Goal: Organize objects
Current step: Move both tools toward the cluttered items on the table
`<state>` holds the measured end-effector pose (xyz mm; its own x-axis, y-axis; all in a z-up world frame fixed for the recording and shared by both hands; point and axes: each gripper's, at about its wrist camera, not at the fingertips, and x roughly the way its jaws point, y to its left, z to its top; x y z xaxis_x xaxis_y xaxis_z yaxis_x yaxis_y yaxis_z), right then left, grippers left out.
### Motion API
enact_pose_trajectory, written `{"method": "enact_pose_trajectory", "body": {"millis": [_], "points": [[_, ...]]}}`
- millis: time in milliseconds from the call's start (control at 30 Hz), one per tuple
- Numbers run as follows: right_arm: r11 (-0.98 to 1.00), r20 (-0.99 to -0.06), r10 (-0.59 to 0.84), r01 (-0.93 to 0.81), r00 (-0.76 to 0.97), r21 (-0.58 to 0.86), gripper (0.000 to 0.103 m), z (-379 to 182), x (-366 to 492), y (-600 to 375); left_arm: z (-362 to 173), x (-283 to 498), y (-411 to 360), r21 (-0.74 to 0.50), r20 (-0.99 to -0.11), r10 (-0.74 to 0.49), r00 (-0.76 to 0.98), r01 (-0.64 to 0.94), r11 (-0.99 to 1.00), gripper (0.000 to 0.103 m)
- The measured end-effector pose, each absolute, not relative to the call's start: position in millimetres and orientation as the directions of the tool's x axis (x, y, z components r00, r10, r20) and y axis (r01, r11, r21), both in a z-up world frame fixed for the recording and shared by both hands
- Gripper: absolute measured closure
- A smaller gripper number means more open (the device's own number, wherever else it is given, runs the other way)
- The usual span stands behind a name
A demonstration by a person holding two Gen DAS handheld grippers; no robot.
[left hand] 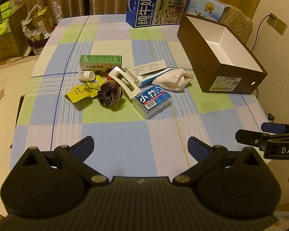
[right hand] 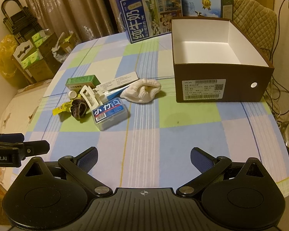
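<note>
Left gripper and right gripper: jaws wide, empty, over near tablecloth. Pile, floss case nearest, centre-left; brown box empty, right. Judged: pre-grasp. Next: reach, close on one item.

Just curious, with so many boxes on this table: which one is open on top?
The brown cardboard box with the white inside, at the right of the table, is open and looks empty. The two blue milk cartons behind it and the small green box are closed.
</note>
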<state>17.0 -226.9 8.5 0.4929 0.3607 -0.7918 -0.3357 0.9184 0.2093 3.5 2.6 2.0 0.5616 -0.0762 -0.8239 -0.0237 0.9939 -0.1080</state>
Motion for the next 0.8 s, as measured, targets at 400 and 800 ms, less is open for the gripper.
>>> {"method": "enact_pose_trajectory", "body": {"millis": [400, 800], "points": [[0.908, -0.793, 0.380, -0.354, 0.477, 0.222, 0.003, 3, 26, -226, -1, 6, 4, -0.100, -0.831, -0.056, 0.554, -0.050, 0.994, 0.001], [0.889, -0.795, 0.405, -0.398, 0.450, 0.227, 0.003, -1, 46, -227, -2, 16, -2, -0.092, -0.839, -0.026, 0.543, -0.094, 0.991, 0.001]]}}
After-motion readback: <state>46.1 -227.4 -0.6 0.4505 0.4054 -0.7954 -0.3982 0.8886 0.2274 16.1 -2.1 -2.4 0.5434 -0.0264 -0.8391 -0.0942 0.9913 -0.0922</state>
